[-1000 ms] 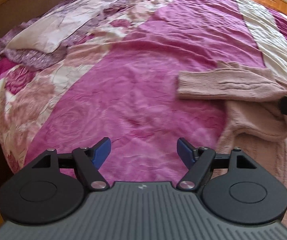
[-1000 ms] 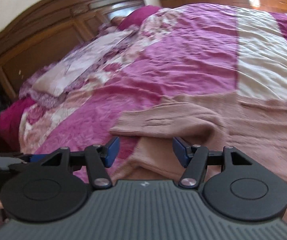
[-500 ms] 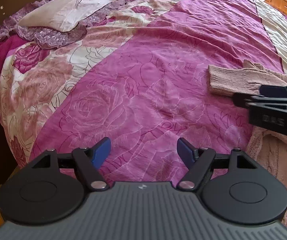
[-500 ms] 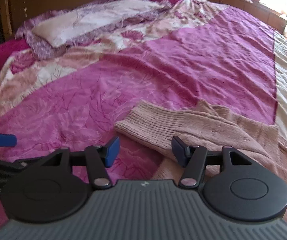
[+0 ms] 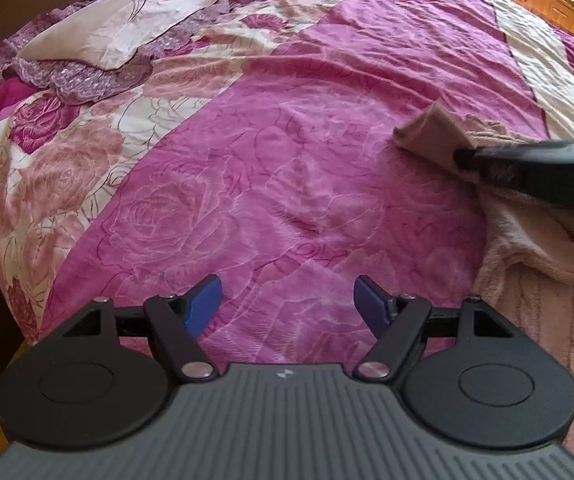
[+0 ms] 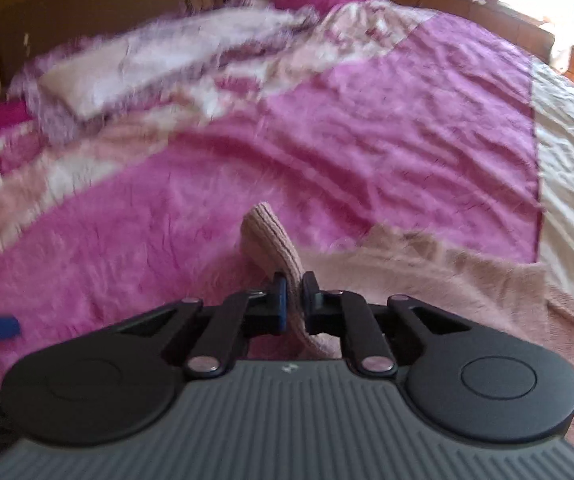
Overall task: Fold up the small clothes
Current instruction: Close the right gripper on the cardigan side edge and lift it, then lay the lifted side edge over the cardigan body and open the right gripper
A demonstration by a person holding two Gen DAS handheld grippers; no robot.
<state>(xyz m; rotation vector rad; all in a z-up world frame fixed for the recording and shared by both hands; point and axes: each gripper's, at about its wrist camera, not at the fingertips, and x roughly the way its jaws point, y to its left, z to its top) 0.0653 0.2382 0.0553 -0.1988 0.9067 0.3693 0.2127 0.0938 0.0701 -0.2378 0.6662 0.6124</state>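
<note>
1. The pink knitted sweater (image 6: 427, 280) lies on the near right part of the bed, its body spread flat on the magenta floral bedspread (image 5: 271, 184). One sleeve (image 6: 265, 236) is lifted off the cover, its ribbed cuff sticking up and away from the camera.
2. The right gripper (image 6: 293, 296) has its jaws drawn narrow, pinching that sleeve a little back from the cuff, with knit bulging out below the pads.
3. The left gripper (image 5: 287, 300) is spread wide and holds nothing. It hangs over bare bedspread to the left of the sweater, well apart from the fabric.
4. What could go wrong:
   - The pinch looks shallow and takes in only a bunched ridge of knit, so a quick pull could let the sleeve slide out.
   - The right wrist view is smeared, which suggests fast motion. Swinging the sleeve across quickly may drag the sweater's body and rumple it, since nothing pins it down.
   - The loose cuff may flop or twist and land crooked instead of flat.
5. Pose: in the left wrist view the right gripper reaches in low from the right edge, roughly level with the bed, with the sleeve end raised just past its tip. The left gripper points toward the far pillow (image 5: 127, 36), tilted down at the cover.
</note>
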